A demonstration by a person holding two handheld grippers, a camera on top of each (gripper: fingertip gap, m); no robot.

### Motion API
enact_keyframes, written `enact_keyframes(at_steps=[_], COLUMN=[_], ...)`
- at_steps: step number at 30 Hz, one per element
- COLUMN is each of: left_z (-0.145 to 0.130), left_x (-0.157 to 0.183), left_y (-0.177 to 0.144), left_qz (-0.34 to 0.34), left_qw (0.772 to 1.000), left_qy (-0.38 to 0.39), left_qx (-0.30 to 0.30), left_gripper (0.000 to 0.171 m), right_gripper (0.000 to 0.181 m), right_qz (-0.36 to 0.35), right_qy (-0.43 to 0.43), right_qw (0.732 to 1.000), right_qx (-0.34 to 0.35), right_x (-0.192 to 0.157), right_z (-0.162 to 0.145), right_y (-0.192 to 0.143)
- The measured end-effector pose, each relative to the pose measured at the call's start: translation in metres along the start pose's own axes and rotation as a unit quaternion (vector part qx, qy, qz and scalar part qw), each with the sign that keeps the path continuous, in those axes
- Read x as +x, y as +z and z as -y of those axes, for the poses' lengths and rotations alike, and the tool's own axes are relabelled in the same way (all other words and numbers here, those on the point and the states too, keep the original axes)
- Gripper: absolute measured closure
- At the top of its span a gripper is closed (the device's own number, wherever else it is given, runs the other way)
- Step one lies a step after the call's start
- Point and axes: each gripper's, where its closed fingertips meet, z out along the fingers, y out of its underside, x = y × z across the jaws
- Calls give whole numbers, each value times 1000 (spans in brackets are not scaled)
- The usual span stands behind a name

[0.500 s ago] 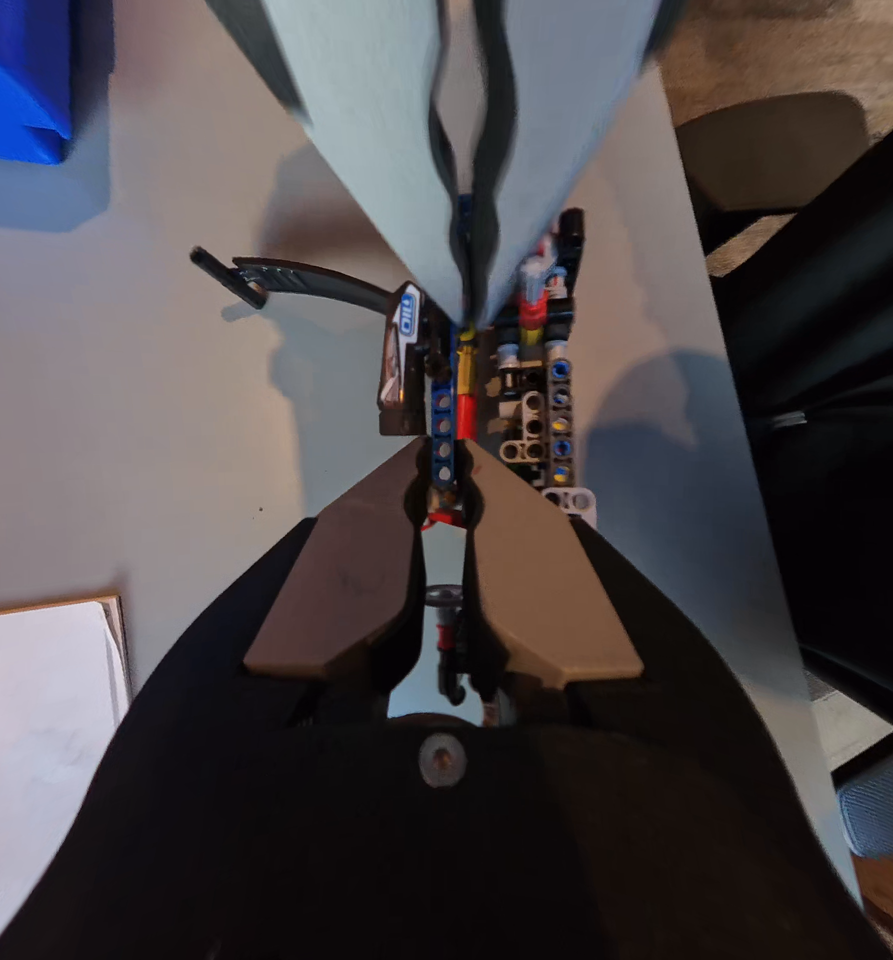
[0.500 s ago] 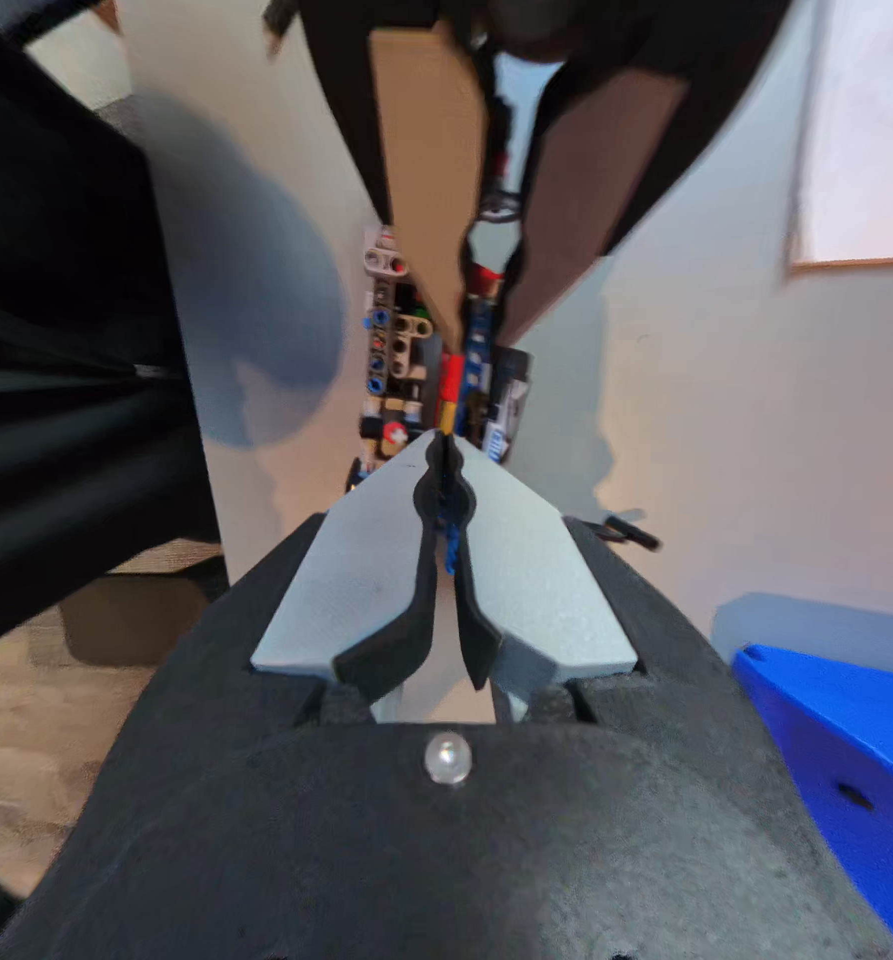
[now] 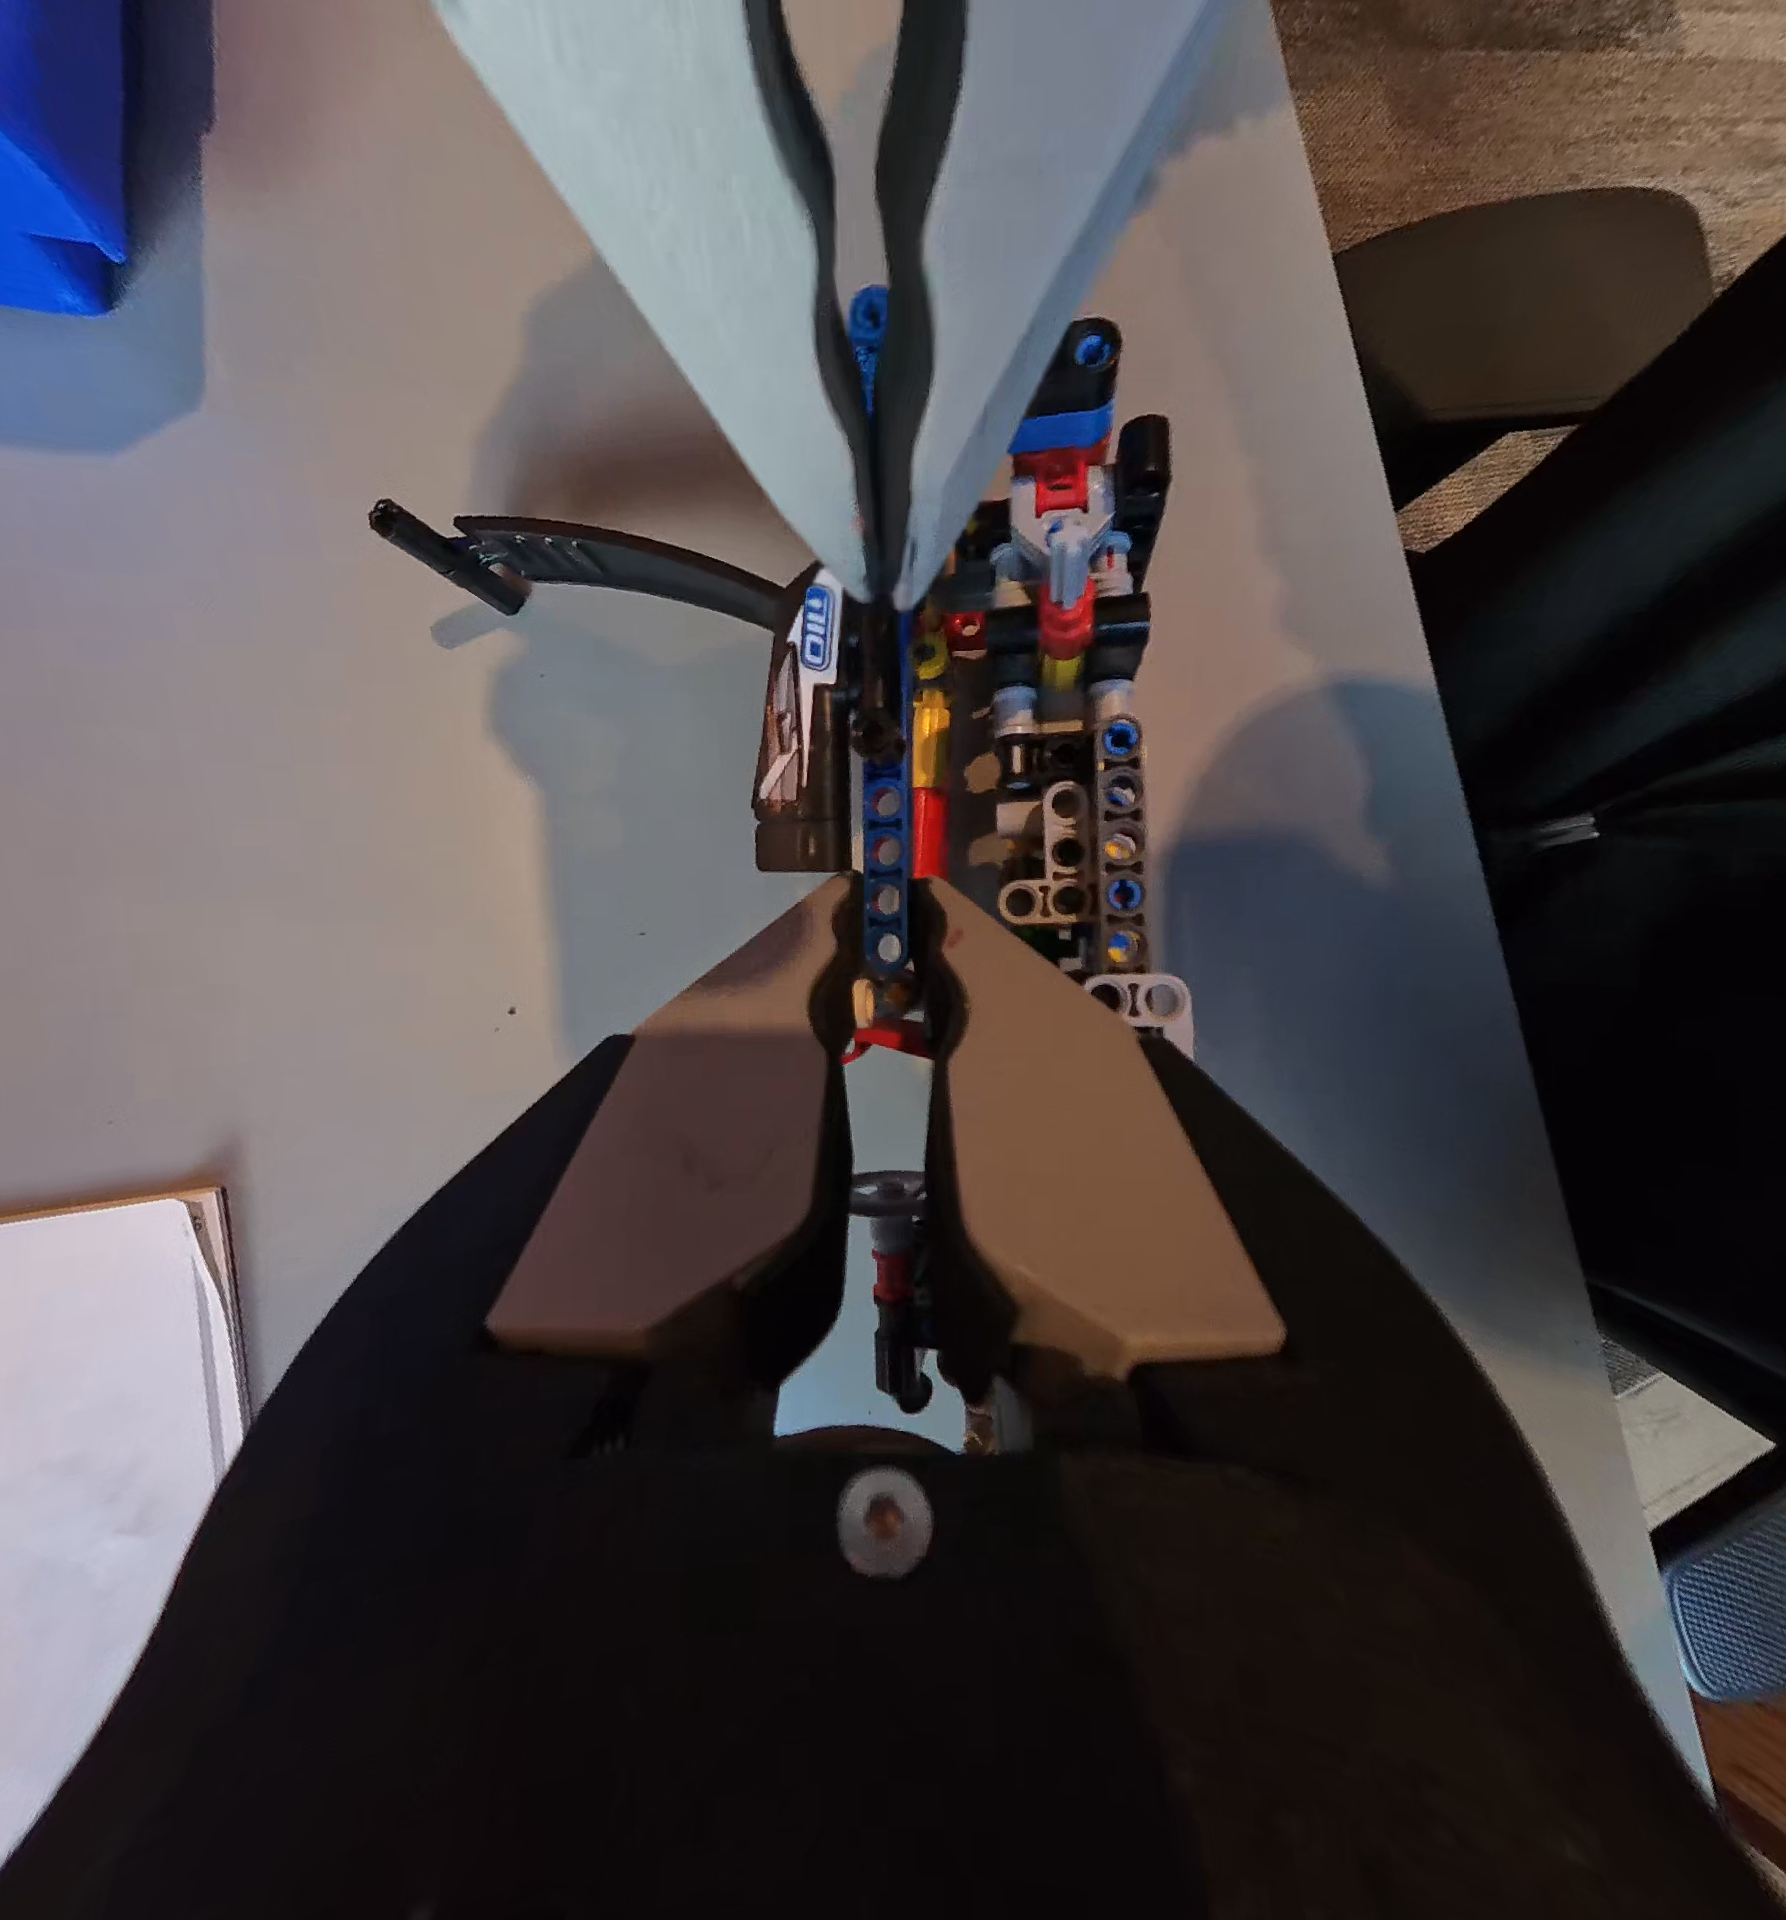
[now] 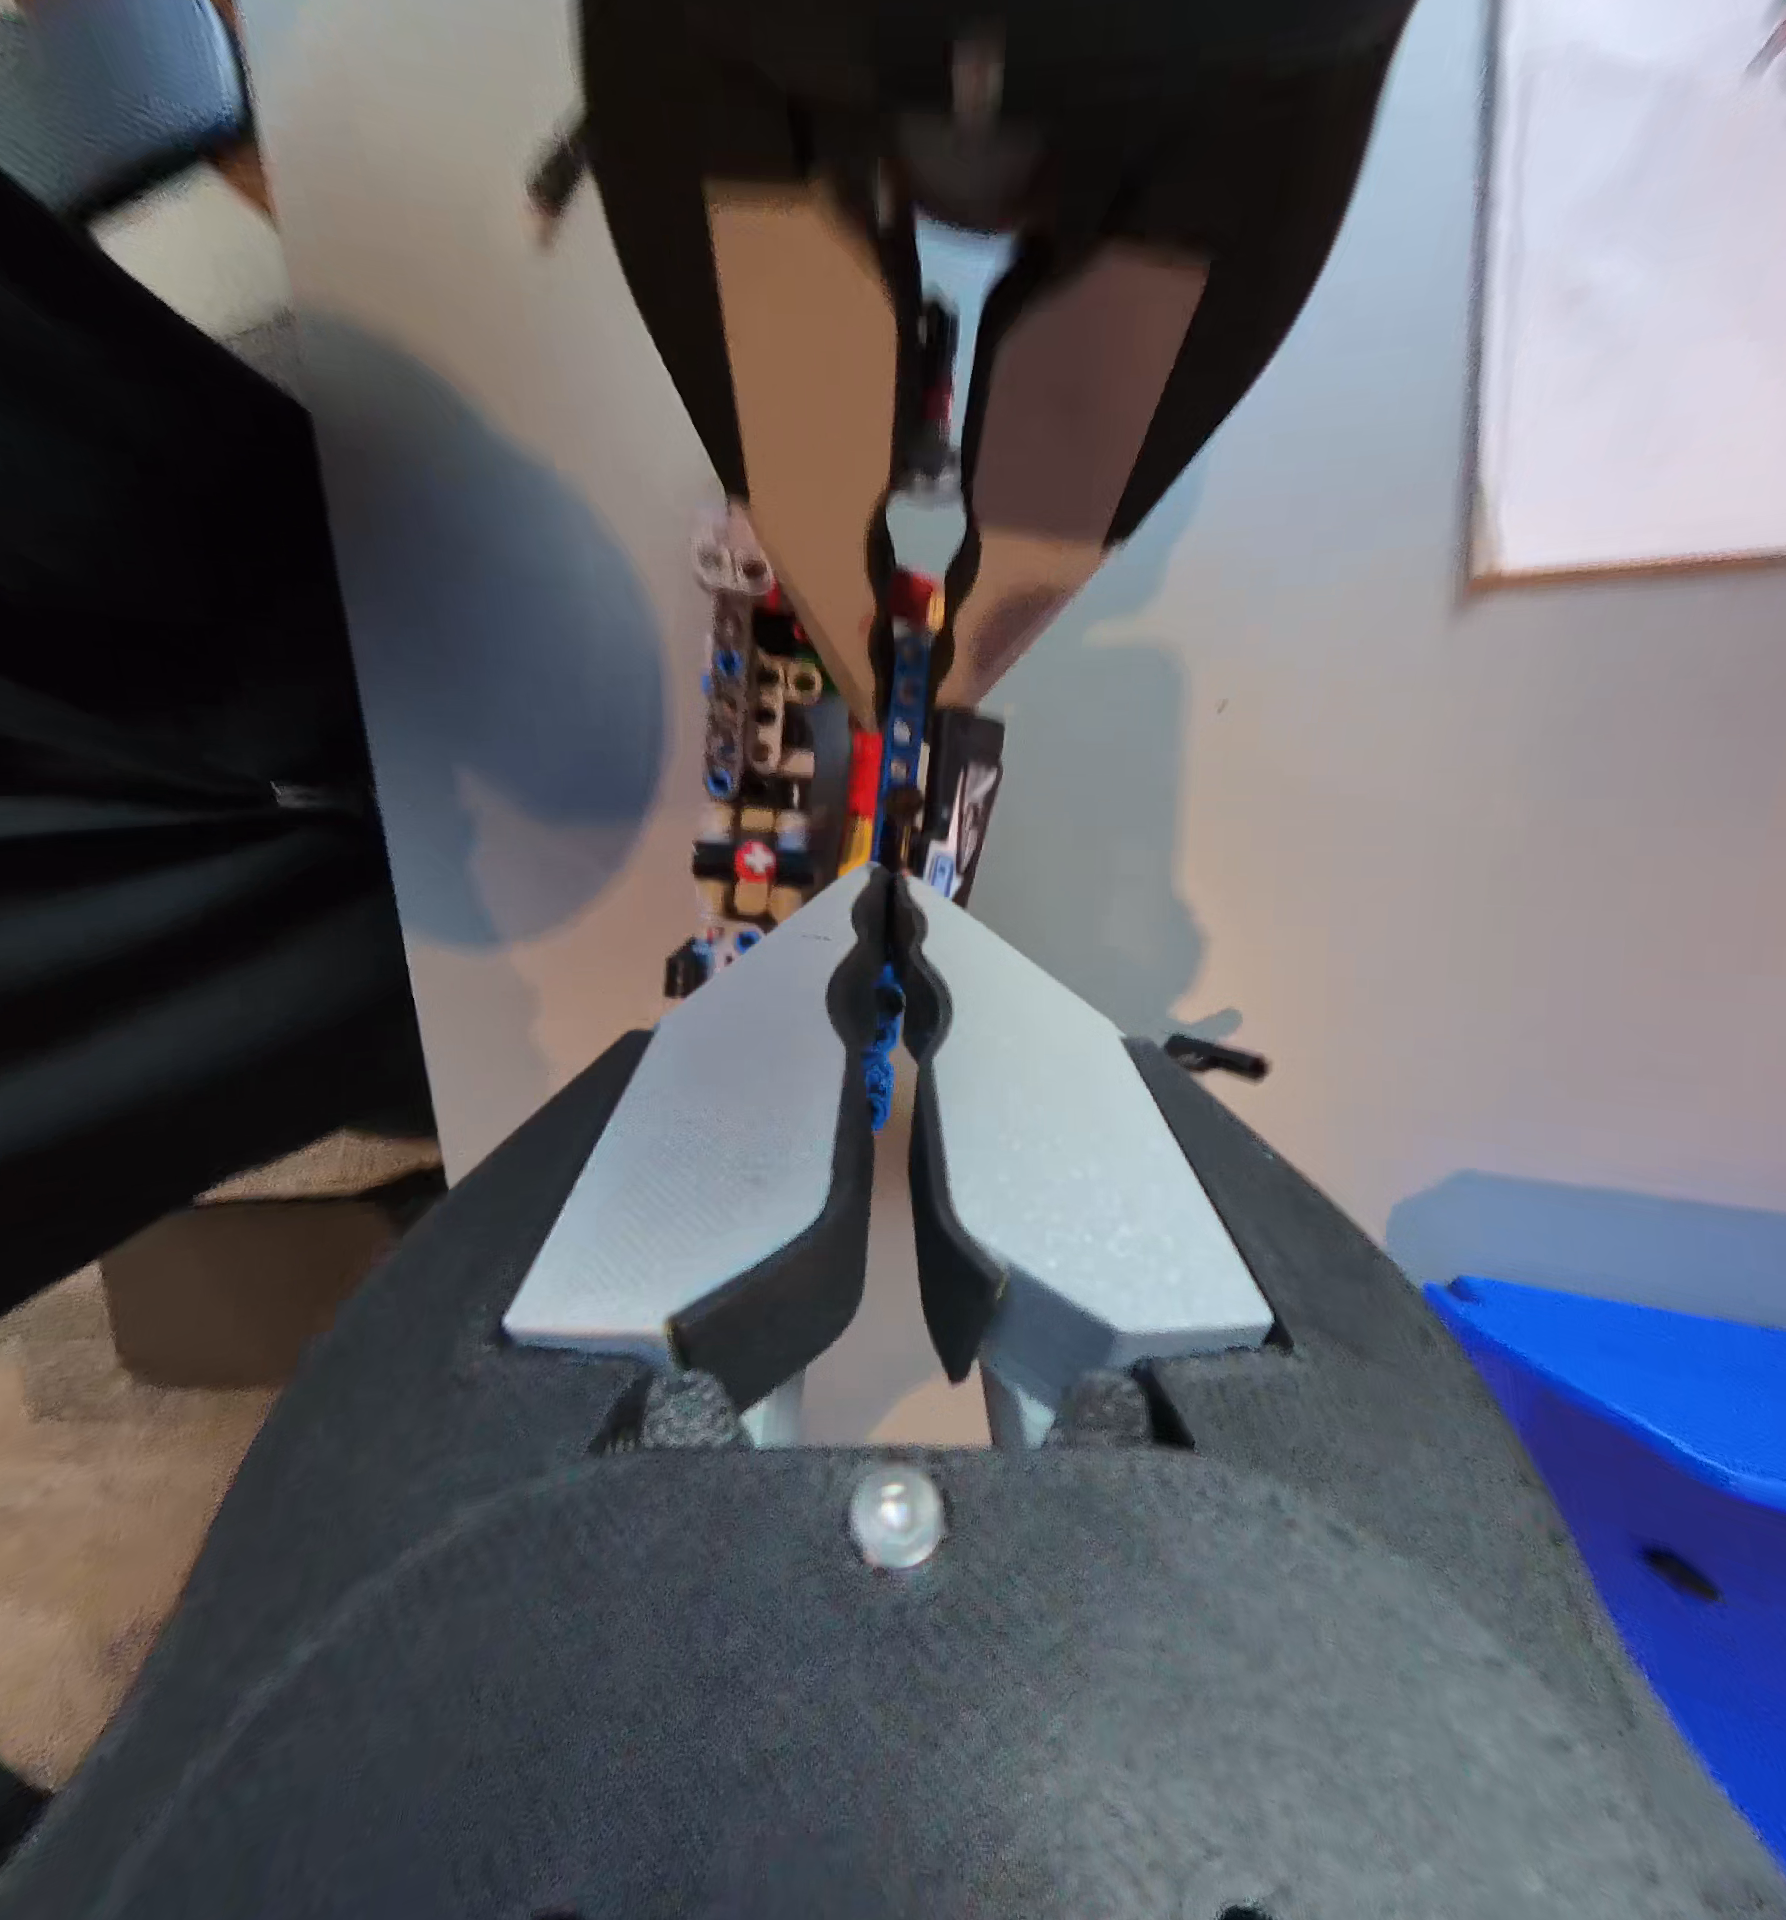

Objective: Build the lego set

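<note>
A lego model lies on a pale worktop between two facing grippers. The left wrist view shows a curved black part off the model's side and a white sheet; the right view, blurred, adds a blue bin. The left gripper has its jaws clamped on one end of a blue beam. The right gripper, jaws nearly together, seems to grip the other end.

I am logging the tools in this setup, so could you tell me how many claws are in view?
2. The left claw, tan-fingered, grips the near end of the blue beam. The right claw, pale grey, faces it, shut on the beam's other end. No others show.
</note>
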Motion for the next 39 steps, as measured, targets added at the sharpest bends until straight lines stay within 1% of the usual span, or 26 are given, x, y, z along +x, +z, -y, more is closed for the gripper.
enact_keyframes(at_steps=[2,3,6,8,9,10,11,13,14,16,17,18,19,20,22,23,26,28,30,31,32,33,34,36,37,39], left_z=[-3,0,0,-1,-4,-3,1,0,0,0,-8,-3,1,1,1,2,6,11,18,20,23,23,21,15,13,8], left_x=[4,5,0,0,1,4,4,0,0,0,1,5,6,5,3,3,5,6,5,4,1,0,0,5,9,16], left_y=[3,2,-1,-1,1,2,0,-1,-1,0,3,3,1,0,0,0,-5,-12,-18,-20,-22,-23,-22,-17,-13,0], left_qz=[-11,-11,3,0,-3,-9,-7,6,5,1,-3,-12,-12,-5,10,19,75,134,199,236,279,318,348,394,412,436], left_qw=[1000,1000,1000,1000,1000,1000,1000,1000,1000,1000,1000,1000,1000,1000,1000,999,991,978,957,943,924,906,891,864,851,830], left_qy=[2,-1,3,-1,1,4,-1,6,3,2,6,5,1,8,30,43,107,159,208,233,260,279,289,312,325,348], left_qx=[-7,2,-3,-3,-15,-11,1,-7,-4,-6,-30,-11,1,-2,-4,-3,-14,-24,-32,-34,-33,-32,-33,-20,-12,-9], left_gripper=[167,167,167,167,167,167,167,167,167,167,166,167,167,167,167,167,167,167,168,168,167,167,166,166,166,165], right_gripper=[181,181,181,181,181,181,181,181,181,181,181,181,181,181,181,181,181,181,177,139,125,130,130,122,118,117], right_qz=[16,5,1,2,14,18,-2,-2,3,10,20,18,-3,-19,-47,-65,-115,-111,-83,-80,-91,-112,-135,-166,-170,-159], right_qy=[4,0,-3,3,7,8,4,2,4,15,23,26,22,22,41,51,85,101,116,114,107,101,92,85,83,70], right_qw=[1000,1000,999,1000,1000,1000,1000,999,999,1000,999,999,999,998,986,977,954,944,931,926,922,917,911,900,897,896], right_qx=[-5,-7,32,-2,-3,0,2,40,42,3,10,12,27,62,153,195,264,295,336,351,360,368,378,393,399,409], right_x=[-4,-2,-3,-1,-3,-4,0,-2,-3,-2,-4,-4,0,3,7,9,6,-8,-24,-29,-33,-33,-34,-35,-37,-45], right_z=[-3,-2,10,-4,-6,-5,-3,10,10,-5,-5,-6,-2,5,16,15,-15,-36,-45,-48,-51,-54,-56,-60,-61,-60], right_y=[5,1,-15,0,6,3,-3,-17,-16,4,6,3,-5,-17,-44,-55,-66,-55,-37,-29,-22,-18,-17,-16,-15,-10])
